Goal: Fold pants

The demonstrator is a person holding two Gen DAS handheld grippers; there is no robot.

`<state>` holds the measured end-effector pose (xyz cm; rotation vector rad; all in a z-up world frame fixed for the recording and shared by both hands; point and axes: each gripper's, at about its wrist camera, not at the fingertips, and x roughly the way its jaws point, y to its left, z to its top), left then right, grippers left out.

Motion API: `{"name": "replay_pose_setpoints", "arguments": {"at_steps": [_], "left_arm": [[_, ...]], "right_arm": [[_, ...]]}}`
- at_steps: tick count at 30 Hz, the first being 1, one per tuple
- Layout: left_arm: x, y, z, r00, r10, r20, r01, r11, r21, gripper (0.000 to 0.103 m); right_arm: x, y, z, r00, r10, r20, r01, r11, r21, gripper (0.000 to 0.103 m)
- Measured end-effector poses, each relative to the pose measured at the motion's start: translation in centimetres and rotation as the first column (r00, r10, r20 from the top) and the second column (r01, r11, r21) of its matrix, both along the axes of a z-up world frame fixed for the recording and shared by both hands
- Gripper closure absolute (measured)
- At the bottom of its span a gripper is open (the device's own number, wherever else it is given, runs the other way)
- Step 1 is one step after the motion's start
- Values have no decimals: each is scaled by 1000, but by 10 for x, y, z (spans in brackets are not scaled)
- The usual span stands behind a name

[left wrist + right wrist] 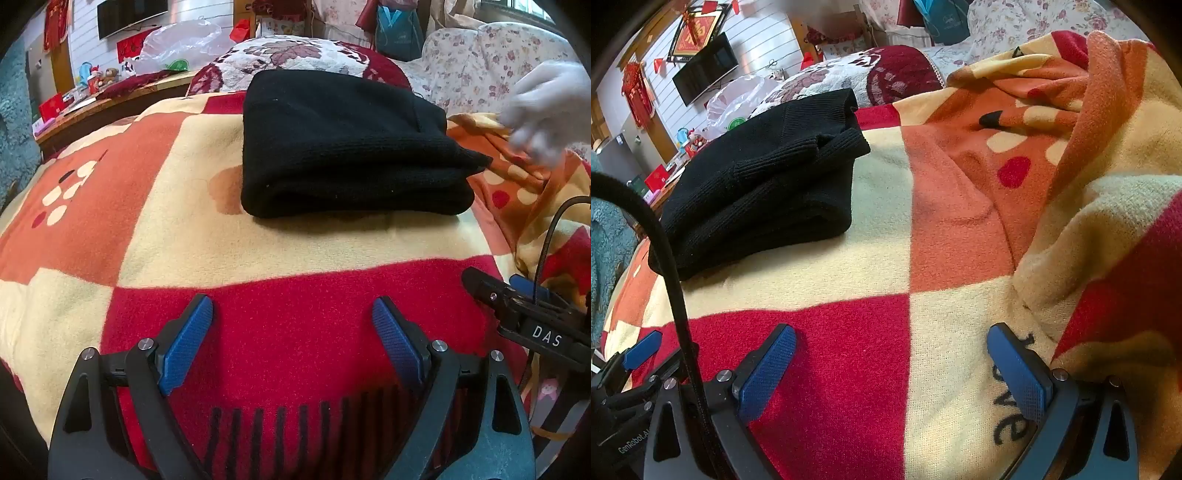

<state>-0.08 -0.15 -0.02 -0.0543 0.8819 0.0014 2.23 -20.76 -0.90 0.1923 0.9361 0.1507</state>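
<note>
The black knit pants point(343, 147) lie folded in a thick stack on the checked blanket point(295, 243). They also show in the right wrist view point(764, 181), at the upper left. My left gripper point(291, 332) is open and empty, resting low over a red square of the blanket, well short of the pants. My right gripper point(892, 365) is open and empty over the red and cream squares, to the right of the pants. The right gripper's body shows at the right edge of the left wrist view point(532, 325).
A white-gloved hand point(546, 110) hovers over bunched blanket folds point(1108, 184) on the right. A floral cushion point(295, 59) lies behind the pants. A cluttered wooden table point(92, 99) stands at the far left. A black cable point(672, 266) crosses the right wrist view.
</note>
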Motion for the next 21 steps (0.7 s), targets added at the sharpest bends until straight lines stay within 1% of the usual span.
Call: {"name": "replay_pose_setpoints", "arguments": {"at_steps": [8, 10, 21], "left_arm": [[-3, -5, 1, 1000, -2, 0, 2, 1000, -30, 14], [3, -2, -1, 1000, 1, -4, -1, 1000, 1, 14], [2, 0, -1, 1000, 1, -4, -1, 1000, -1, 14]], "right_arm": [[0, 0, 0, 1000, 0, 2, 0, 1000, 0, 0], [0, 0, 0, 1000, 0, 1, 0, 1000, 0, 0], [0, 0, 0, 1000, 0, 2, 0, 1000, 1, 0]]}}
